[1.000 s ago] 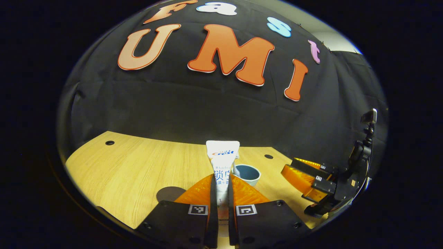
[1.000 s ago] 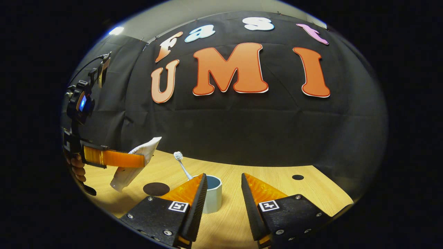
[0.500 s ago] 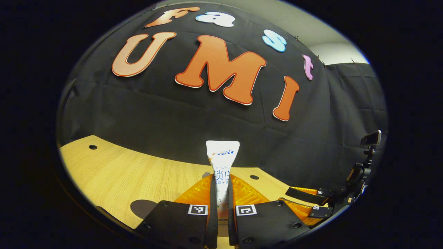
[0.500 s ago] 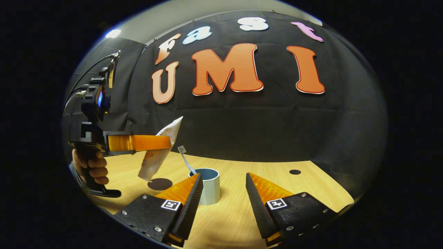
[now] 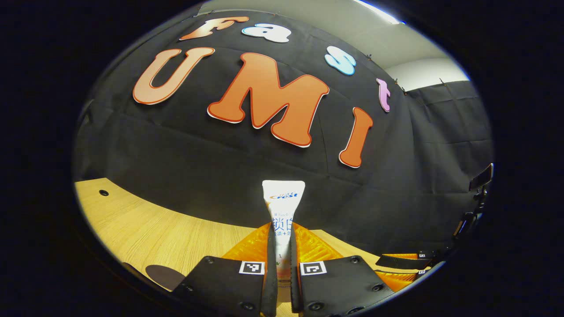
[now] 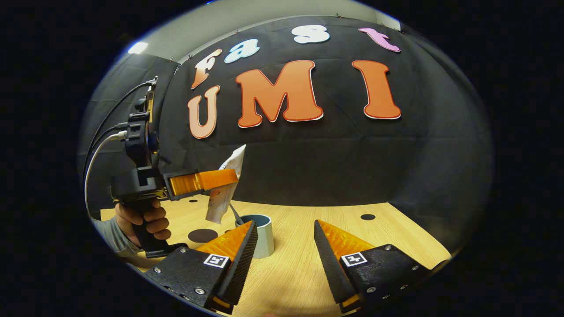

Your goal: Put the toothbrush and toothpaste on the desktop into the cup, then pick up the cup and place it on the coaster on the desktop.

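The left gripper is squeezing the toothpaste tight between its two fingers. In the right gripper view a hand holds that gripper up in the air, and the tube hangs tilted, with its fat end pointing down toward the cup. The bottom of the tube is just above the cup's rim, a little to one side. In the left gripper view the flat end of the toothpaste sticks up past the fingers.

The toothbrush looks like it is already in the cup — only a bit of its thin handle shows, poking up near the tube.

The right gripper has its fingers spread wide apart with nothing in them. It waits low over the desktop, close to the cup.

The dark round coaster lies flat on the wood, near the cup on the side of the hand.

So the job right now is to get the tube into the cup. To do it well, I think the tube's bottom end should go right over the middle of the cup's hole first. Then it should go down slowly — not be dropped from high up. The toothbrush handle is in the way a little, so the tube should slip in beside it and not bump it. The cup looks light and could tip if the tube pushes its rim. Let go only when the end is well inside.
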Action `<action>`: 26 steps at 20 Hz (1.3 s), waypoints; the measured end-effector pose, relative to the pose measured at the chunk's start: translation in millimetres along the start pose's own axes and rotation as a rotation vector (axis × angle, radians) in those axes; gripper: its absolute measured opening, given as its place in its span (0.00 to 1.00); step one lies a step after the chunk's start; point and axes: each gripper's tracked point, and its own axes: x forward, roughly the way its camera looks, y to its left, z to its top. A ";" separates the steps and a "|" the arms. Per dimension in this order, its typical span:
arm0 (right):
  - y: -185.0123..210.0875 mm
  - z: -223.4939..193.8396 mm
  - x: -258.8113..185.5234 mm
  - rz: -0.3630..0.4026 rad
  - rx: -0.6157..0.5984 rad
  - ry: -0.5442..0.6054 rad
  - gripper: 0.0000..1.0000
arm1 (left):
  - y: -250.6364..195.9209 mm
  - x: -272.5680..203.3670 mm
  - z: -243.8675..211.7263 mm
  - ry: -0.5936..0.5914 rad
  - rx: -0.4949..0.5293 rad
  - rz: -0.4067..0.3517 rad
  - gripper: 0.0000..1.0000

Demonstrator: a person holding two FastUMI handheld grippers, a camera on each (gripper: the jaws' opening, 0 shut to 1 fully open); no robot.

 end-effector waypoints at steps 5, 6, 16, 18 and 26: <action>-4.8 1.4 -8.1 -0.004 0.004 0.002 0.77 | -1.6 19.4 -6.4 -0.023 -0.003 -0.012 0.15; -6.2 0.3 -8.5 -0.007 0.006 0.002 0.77 | 0.5 22.9 -7.2 -0.033 -0.004 -0.011 0.15; -10.3 -7.5 -10.2 -0.016 0.012 0.026 0.77 | 1.1 46.3 -32.8 -0.009 0.064 -0.026 0.15; -10.7 -8.6 -10.3 -0.016 0.012 0.028 0.77 | 1.2 50.1 -35.7 -0.011 0.076 -0.022 0.15; -14.0 -15.1 -10.8 -0.025 0.022 0.040 0.77 | 3.4 60.9 -47.6 0.002 0.099 -0.022 0.19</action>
